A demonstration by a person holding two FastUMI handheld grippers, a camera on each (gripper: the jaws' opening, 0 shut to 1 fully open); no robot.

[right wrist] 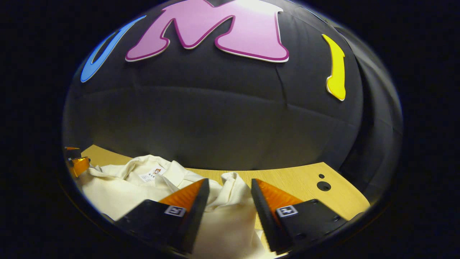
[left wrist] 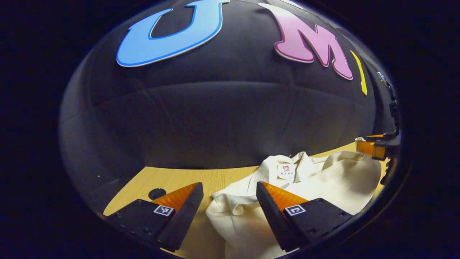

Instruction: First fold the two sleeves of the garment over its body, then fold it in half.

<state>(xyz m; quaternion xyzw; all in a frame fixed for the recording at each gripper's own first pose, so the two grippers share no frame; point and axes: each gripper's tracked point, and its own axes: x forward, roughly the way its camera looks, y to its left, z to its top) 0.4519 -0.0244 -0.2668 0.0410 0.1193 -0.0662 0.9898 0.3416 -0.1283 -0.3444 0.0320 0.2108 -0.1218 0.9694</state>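
My left gripper (left wrist: 230, 201) and right gripper (right wrist: 227, 198), each with fingers spread and grasping nothing, hover low over opposite sides of the cream garment (left wrist: 323, 183), which lies rumpled on the wooden table (left wrist: 172, 180) with its neck label (left wrist: 286, 171) facing up — a stance that, I judge, brackets the two sleeves for the first folds. Bunched cloth hides the sleeve edges; holes in the table (right wrist: 323, 185) lie well apart from the fabric.

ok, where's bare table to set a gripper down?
Bare wood lies left of the garment beyond the open left gripper, and right of it past the open right gripper, around two holes. The middle is crowded with rumpled cloth.
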